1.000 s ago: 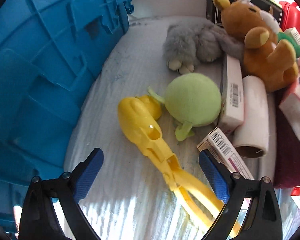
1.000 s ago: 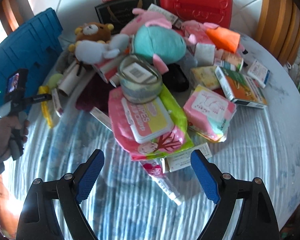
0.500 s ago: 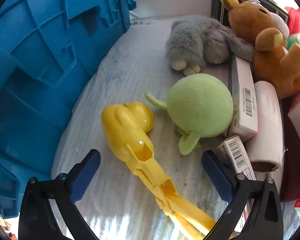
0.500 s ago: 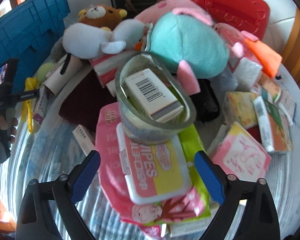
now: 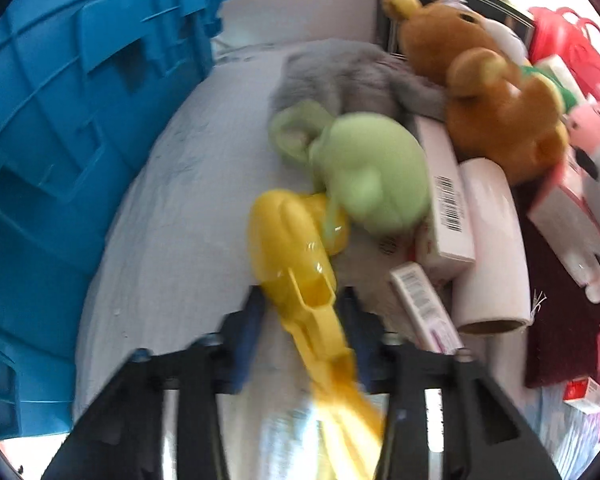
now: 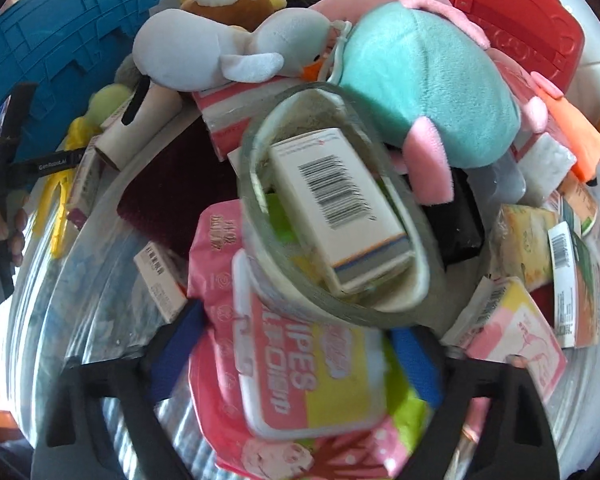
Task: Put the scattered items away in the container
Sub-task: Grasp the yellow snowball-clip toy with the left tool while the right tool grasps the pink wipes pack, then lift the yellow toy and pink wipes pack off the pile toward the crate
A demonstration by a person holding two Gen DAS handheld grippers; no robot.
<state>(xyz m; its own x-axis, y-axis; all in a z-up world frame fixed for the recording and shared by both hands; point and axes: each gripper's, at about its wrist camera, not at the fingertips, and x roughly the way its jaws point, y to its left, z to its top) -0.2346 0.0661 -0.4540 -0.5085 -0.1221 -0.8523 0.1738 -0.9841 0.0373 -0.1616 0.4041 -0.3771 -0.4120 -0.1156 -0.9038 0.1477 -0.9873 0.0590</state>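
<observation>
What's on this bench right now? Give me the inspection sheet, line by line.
Surface: white tabletop, crowded on the pile side.
Job's things: yellow plastic tongs between the left gripper's fingers; wipes pack between the right gripper's fingers; blue crate beside the pile.
Clutter: green plush, brown bear, grey plush, teal plush, white plush, tape roll ringing a barcoded box, red case, cardboard tube.
Grippers: left gripper closed about the tongs; right gripper straddling the wipes pack, contact unclear.
Cables: nothing seen.
Surroundings: white wall; wooden furniture at the edges.
</observation>
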